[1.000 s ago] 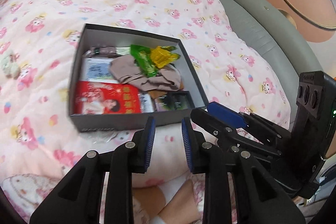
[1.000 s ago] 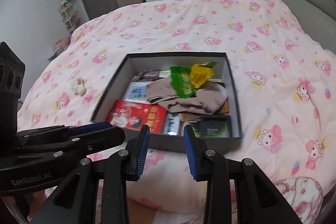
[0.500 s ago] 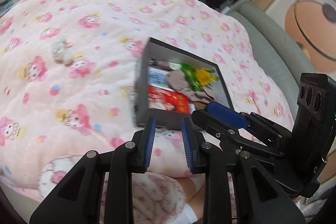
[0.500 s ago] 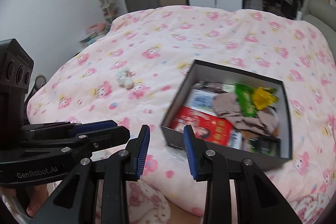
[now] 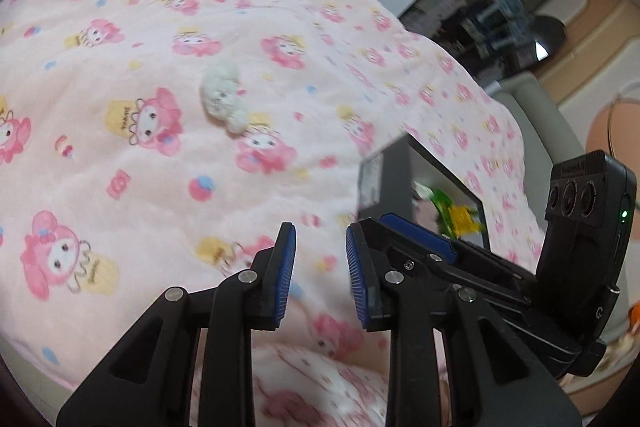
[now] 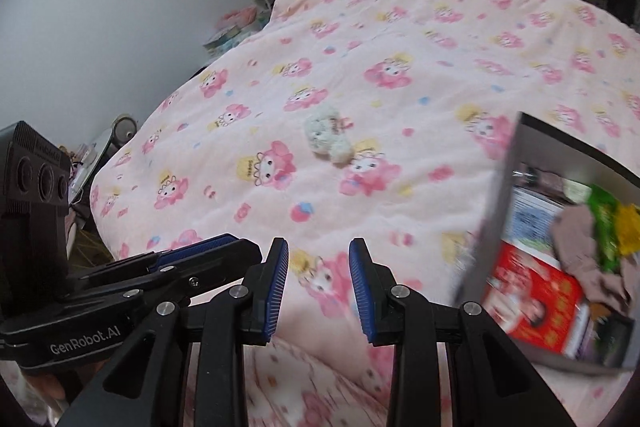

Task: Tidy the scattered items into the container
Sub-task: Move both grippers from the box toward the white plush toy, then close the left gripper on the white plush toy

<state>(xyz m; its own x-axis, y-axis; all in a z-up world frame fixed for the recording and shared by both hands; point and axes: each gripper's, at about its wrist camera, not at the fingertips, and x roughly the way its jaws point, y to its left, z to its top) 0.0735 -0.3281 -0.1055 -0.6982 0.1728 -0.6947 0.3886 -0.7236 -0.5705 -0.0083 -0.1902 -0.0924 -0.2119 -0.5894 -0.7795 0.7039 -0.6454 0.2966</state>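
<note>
One small plush (image 6: 328, 141), off-white and fluffy, lies alone on the pink cartoon-print quilt (image 6: 420, 39), well apart from the box (image 6: 486, 227). The one dark grey box sits at the right, holding a red packet (image 6: 536, 303), a beige cloth (image 6: 580, 239), a green wrapper (image 6: 604, 223) and a yellow one (image 6: 628, 227). Left tool (image 5: 320, 275) and right tool (image 6: 318, 287) each stand apart, clamping nothing.

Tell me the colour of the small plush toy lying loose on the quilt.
Off-white, slightly greenish, plush toy; the right wrist view shows it best.
</note>
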